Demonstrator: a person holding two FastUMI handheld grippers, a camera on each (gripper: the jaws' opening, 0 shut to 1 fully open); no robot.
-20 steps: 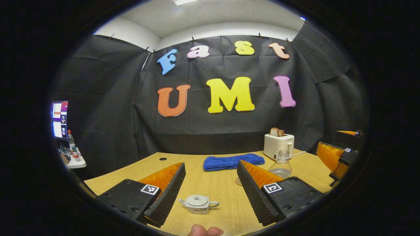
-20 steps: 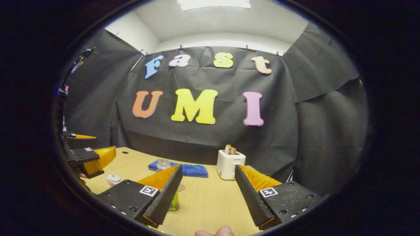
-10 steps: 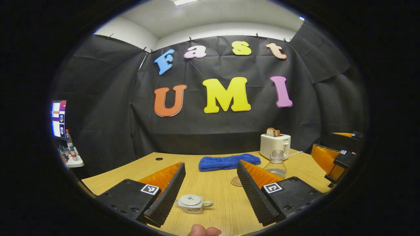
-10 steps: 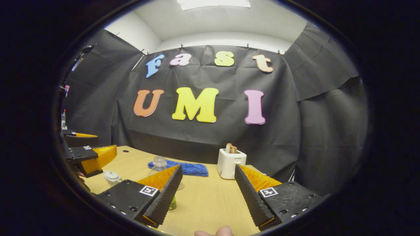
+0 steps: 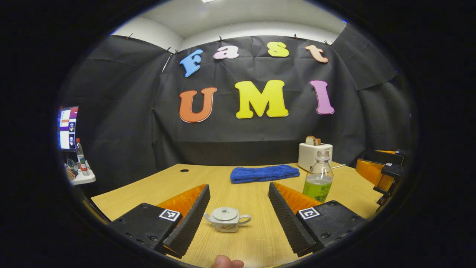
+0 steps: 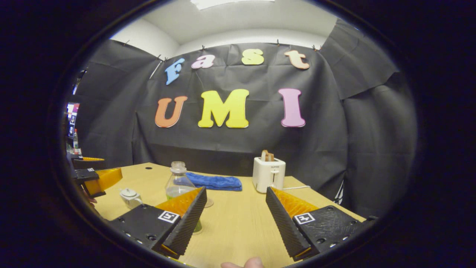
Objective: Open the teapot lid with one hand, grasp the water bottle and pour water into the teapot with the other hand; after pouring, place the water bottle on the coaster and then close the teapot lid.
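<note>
A small white teapot (image 5: 227, 219) with its lid on sits on the wooden table (image 5: 245, 201), between the fingers of my open left gripper (image 5: 238, 186) and a little ahead of them. A clear uncapped water bottle (image 5: 318, 176) with a green label stands upright to its right, behind my right-hand finger. In the right gripper view the bottle (image 6: 178, 181) rises behind the left finger of my open right gripper (image 6: 236, 190). A round coaster (image 6: 209, 203) peeks out beside it. Nothing sits between the right gripper's fingers. The teapot (image 6: 129, 196) and the left gripper (image 6: 98, 180) show at far left.
A white toaster (image 5: 315, 154) with a slice of bread and a folded blue towel (image 5: 264, 174) stand along the back of the table. The right gripper (image 5: 379, 173) hangs at the table's right edge. A monitor (image 5: 67, 128) and a small shelf lie off to the left.
Both views have tipped slightly, so the table's things sit higher in them. More of the bottle and its green label now shows above the fingers. Both grippers stay open.
</note>
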